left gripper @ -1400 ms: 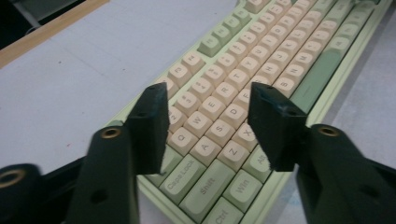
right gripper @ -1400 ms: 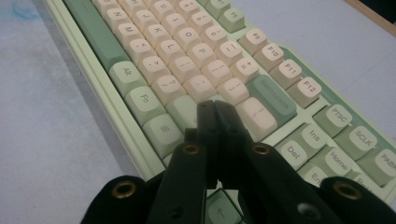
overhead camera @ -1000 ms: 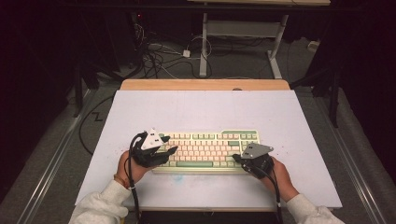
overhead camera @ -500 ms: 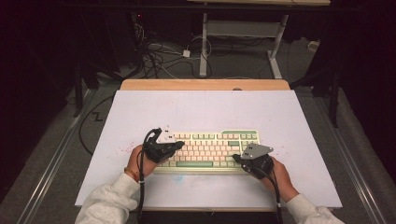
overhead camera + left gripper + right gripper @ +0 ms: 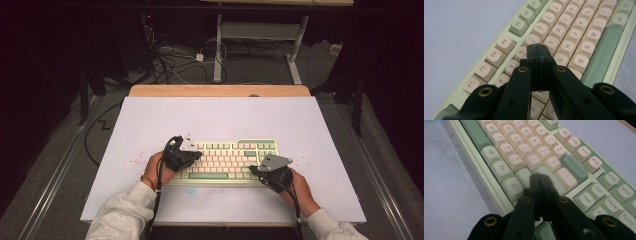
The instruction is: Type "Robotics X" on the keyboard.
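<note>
We are holding both hand-held grippers, left (image 5: pixel 537 47) and right (image 5: pixel 539 176), with jaws together over the keyboard (image 5: pixel 227 159) on the table (image 5: pixel 210 115), risking a blunt tip pressing neighbouring keys.

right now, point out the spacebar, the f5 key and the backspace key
spacebar (image 5: pixel 602 51), left gripper view, middle of its green top
f5 key (image 5: pixel 518 25), left gripper view, top face
backspace key (image 5: pixel 575 168), right gripper view, its lettered top

One keyboard (image 5: pixel 227 160); two grippers, left gripper (image 5: pixel 192 156) and right gripper (image 5: pixel 256 171); two hands; one white table (image 5: pixel 220 117); one spacebar (image 5: pixel 600 53).
</note>
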Available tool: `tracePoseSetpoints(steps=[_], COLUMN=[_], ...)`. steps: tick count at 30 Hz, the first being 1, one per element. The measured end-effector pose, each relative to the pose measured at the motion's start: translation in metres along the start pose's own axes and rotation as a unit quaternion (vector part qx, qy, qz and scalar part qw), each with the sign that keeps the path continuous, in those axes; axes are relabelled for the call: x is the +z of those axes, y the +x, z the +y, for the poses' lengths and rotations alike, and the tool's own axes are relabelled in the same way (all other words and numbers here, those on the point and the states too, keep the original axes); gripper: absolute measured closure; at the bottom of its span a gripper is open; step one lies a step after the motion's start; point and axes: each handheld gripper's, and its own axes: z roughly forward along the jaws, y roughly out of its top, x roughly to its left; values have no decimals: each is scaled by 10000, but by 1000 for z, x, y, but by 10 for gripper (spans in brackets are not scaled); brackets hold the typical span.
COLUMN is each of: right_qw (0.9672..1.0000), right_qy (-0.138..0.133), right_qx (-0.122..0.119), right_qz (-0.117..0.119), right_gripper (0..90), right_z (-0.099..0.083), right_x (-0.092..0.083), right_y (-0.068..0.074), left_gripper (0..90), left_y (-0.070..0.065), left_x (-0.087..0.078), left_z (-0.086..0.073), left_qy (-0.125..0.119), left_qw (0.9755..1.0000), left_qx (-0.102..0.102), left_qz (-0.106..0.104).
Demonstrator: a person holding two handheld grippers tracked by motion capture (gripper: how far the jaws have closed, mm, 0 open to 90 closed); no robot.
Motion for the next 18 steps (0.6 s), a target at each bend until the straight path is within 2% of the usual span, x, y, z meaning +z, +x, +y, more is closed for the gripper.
tracePoseSetpoints(steps=[10, 12, 14, 16, 18], right_qw=[10000, 10000, 10000, 10000, 10000], right_qy=[-1, -2, -1, 14, 23], right_qx=[-17, -18, -25, -43, -21], right_qz=[-2, -5, -5, -4, 4], right_gripper=[900, 900, 900, 900, 900], right_z=[0, 0, 0, 0, 1], right_x=[0, 0, 0, -1, -1], right_y=[0, 0, 0, 0, 0], left_gripper=[877, 878, 878, 877, 878], left_y=[0, 0, -1, -3, -4], left_x=[7, 9, 9, 8, 4], left_z=[1, 0, 0, 1, 1], left_qy=[130, 270, 235, 251, 129], left_qw=[9999, 9996, 9996, 9994, 9996], left_qx=[42, 98, 92, 182, 195], left_qz=[62, 64, 100, 147, 178])
